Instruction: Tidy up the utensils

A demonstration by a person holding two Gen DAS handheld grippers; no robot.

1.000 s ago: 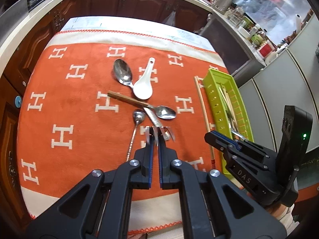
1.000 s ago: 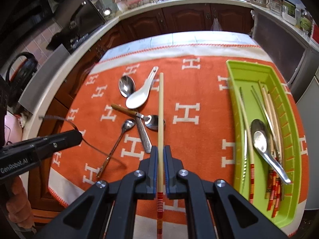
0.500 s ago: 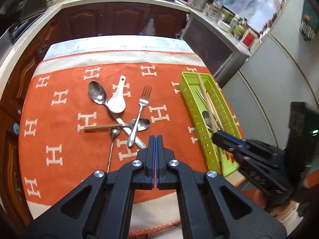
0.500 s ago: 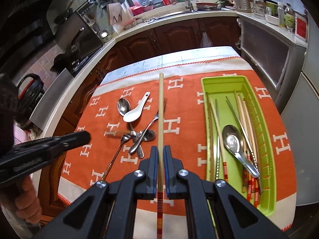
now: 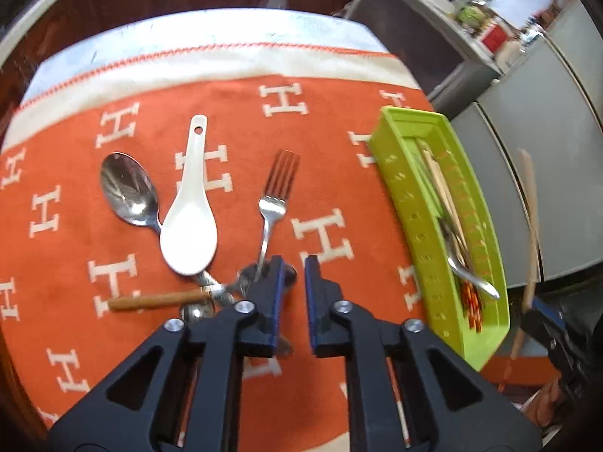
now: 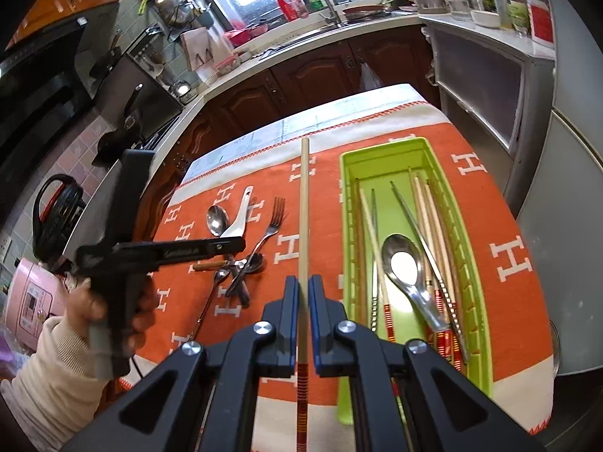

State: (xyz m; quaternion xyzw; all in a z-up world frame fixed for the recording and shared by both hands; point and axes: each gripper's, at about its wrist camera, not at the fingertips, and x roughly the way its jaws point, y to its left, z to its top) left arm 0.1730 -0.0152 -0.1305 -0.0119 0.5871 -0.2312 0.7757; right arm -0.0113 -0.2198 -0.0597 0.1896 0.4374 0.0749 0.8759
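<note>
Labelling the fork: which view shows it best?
Left wrist view. The fork lies close and large on the orange cloth, tines sharp; only its handle end hides behind the left tongs. In the right wrist view the fork is whole but small and distant, among the spoons.

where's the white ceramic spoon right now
In the left wrist view the white ceramic spoon lies on the orange cloth, left of centre, between the big steel spoon and the fork, bowl towards the camera.
</note>
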